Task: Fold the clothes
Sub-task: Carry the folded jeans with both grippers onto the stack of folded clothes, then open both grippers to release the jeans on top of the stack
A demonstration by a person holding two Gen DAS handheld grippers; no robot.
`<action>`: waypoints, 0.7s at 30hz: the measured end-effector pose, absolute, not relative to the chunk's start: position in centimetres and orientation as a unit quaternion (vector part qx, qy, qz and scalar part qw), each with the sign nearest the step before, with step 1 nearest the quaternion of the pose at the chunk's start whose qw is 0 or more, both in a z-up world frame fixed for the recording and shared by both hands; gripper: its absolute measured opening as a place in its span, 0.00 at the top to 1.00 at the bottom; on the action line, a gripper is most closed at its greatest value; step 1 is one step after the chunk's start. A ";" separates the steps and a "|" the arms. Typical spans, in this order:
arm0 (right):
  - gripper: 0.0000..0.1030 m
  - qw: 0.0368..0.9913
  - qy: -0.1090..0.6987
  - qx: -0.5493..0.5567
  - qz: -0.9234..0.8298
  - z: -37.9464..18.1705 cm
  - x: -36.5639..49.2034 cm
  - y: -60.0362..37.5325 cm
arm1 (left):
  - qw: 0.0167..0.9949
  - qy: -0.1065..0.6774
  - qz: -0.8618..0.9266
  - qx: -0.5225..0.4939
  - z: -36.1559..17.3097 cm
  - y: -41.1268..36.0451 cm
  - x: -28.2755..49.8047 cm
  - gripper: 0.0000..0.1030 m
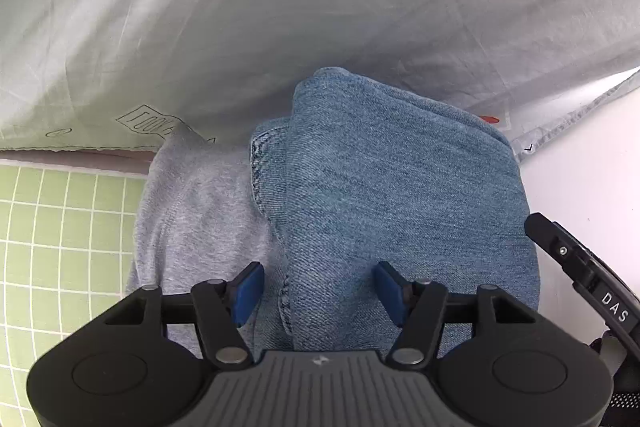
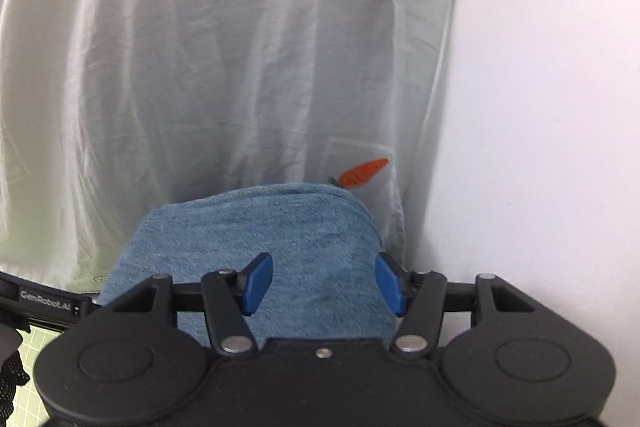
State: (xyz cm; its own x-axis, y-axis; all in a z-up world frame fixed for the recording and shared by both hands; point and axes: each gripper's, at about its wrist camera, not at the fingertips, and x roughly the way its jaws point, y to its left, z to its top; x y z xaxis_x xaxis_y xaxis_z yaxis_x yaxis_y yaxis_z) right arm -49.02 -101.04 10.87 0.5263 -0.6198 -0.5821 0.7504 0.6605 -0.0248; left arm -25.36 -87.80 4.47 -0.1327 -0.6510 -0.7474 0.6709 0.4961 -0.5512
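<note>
One folded denim garment (image 1: 400, 195), lengthwise away.

Left gripper (image 1: 319, 291) tilted downward, blue pads (image 1: 249, 291) spread apart, nothing pinched between them. Right gripper (image 2: 324, 283) also angled down, pads (image 2: 258, 283) apart, jaws empty. Right gripper's black body shows at right edge of the left wrist view.

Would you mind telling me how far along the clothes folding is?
Done: folded denim piece lies beside a folded grey garment. In hand: nothing; the left hand-held gripper and right hand-held gripper are open above the denim. Left: the pale printed garment behind lies spread out.
</note>
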 end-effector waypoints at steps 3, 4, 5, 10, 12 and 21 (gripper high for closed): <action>0.41 0.856 0.320 0.087 -0.396 8.1 -46.9 -100.4 | 0.662 0.555 -0.503 0.020 3.4 -88.3 -25.2 0.25; 0.40 0.850 0.330 0.073 -0.405 6.9 -46.5 -100.1 | 0.664 0.549 -0.507 0.028 3.1 -88.3 -25.3 0.21; 0.40 0.847 0.330 0.063 -0.412 5.9 -46.5 -99.9 | 0.666 0.541 -0.513 0.039 3.1 -88.1 -25.6 0.19; 0.40 0.844 0.317 0.088 -0.423 5.0 -47.3 -100.1 | 0.678 0.487 -0.544 0.083 3.1 -86.3 -26.3 0.11; 0.40 0.843 0.316 0.083 -0.428 4.8 -47.3 -99.9 | 0.689 0.469 -0.544 0.098 3.6 -85.5 -26.9 0.11; 0.34 0.831 0.306 0.088 -0.457 5.9 -47.7 -97.2 | 0.682 0.460 -0.568 0.034 4.7 -81.6 -29.3 0.11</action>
State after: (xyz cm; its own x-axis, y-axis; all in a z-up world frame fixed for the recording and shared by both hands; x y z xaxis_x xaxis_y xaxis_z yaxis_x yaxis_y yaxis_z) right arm -47.72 -97.20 5.90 0.3956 -0.7046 -0.5892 0.8127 0.5674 -0.1328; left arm -29.26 -81.61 4.71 -0.0677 -0.7429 -0.6660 0.8052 0.3534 -0.4761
